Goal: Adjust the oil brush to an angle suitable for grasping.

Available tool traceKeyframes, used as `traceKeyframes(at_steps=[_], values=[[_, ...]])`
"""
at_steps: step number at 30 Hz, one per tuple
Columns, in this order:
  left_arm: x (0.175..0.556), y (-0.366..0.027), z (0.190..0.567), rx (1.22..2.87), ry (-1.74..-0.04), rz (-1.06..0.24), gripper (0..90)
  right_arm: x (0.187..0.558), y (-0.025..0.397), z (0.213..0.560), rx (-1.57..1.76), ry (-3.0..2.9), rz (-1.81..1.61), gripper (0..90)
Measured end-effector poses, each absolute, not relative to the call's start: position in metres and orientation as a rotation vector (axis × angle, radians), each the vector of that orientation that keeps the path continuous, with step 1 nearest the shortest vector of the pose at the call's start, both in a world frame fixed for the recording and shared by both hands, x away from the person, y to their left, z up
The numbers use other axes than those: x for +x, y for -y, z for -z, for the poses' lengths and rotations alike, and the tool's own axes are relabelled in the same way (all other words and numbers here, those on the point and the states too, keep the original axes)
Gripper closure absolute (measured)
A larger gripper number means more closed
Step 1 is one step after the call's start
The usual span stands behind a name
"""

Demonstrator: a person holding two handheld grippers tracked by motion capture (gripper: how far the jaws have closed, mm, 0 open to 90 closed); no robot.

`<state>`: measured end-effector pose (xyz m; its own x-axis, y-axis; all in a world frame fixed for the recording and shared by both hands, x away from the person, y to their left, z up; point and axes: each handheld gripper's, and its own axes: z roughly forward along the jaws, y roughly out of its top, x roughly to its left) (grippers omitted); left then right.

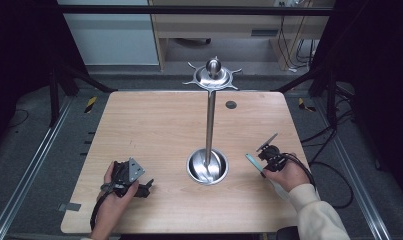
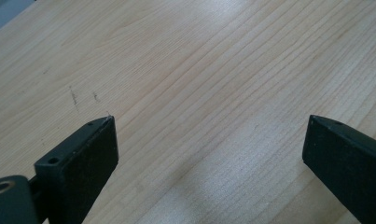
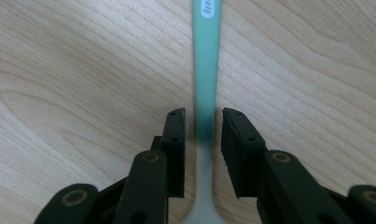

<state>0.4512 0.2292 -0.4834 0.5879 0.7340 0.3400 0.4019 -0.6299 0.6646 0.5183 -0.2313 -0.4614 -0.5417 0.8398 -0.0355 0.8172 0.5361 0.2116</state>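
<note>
A light wooden surface (image 1: 154, 130) with rounded corners is being looked down on in the high view. Near its middle a steel stand (image 1: 209, 120) is being carried by a round, bowl-like base (image 1: 207, 166); a thin upright pole is rising from that base to a round top plate with short prongs and a ball knob (image 1: 213, 65). A small dark round spot (image 1: 231, 104) is being shown on the surface beside the pole, toward the far edge.

The left hand-held gripper (image 1: 148, 187) is being held low by the person's left hand (image 1: 114, 192) near the front left of the surface, well apart from the stand. In the left gripper view its two black jaws are being kept wide apart over bare wood grain (image 2: 199, 93), with nothing between them, and a few faint dark scratches (image 2: 75, 98) are being seen on the wood ahead of the left-hand jaw.

The right hand-held gripper (image 1: 261, 162) is being held by the person's right hand (image 1: 289, 175), a pale sleeve (image 1: 316, 212) coming in from the bottom, to the right of the stand's base and near it. A slim teal-handled utensil (image 1: 254, 164) is being gripped in it. In the right gripper view the jaws are being kept narrow around the utensil (image 3: 206, 70), at the place where its teal handle is fading into a whitish neck; the pads (image 3: 175, 140) are lying close on either side, though whether both are touching cannot be told. The handle is running straight away from the jaws over the wood, and a white label with letters is being shown near its far end. The utensil's working end is being hidden below the jaws.
</note>
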Motion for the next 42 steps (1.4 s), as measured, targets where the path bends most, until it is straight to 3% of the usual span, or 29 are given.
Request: traceKeyframes(at_steps=[14,26,42], values=[[0.451,-0.228,0.483,2.292,-0.896,-0.828,3.1,0.520,0.236,0.464,1.444,-2.668,-0.223,80.5],[0.451,-0.229,0.483,2.290,-0.899,-0.829,3.1,0.520,0.239,0.461,1.457,-2.670,-0.279,82.3],[0.451,-0.231,0.483,2.268,-0.915,-0.832,3.1,0.514,0.250,0.361,1.422,-2.390,-0.883,82.3]])
